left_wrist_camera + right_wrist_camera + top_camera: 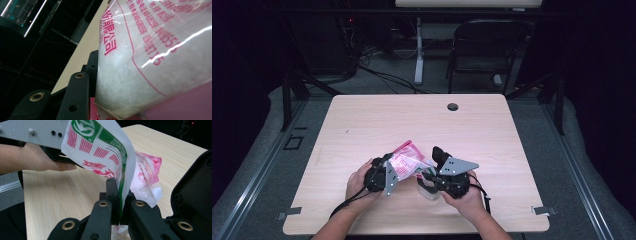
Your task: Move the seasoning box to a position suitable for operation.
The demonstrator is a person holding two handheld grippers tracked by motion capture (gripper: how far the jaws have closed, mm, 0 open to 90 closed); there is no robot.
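- the bag [408, 161], a pink-and-white printed plastic pouch of white grains, was held between the two grippers over the near middle of the table [362, 120], toward six o'clock from the cable hole [453, 106].
- the left gripper [388, 175] stood at nine o'clock of the bag; in the left gripper view its jaws stood partly apart with the bag [150, 62] bulging between them, one black jaw pressed against the bag's side.
- the right gripper [432, 172] stood at three o'clock of the bag; in the right gripper view its jaws were closed tight on a thin edge of the bag [110, 157], green and red print showing above the pinch.
- a clear container [428, 186] sat on the table just under the right gripper.
- a black chair [484, 47] stood beyond the table at twelve o'clock.
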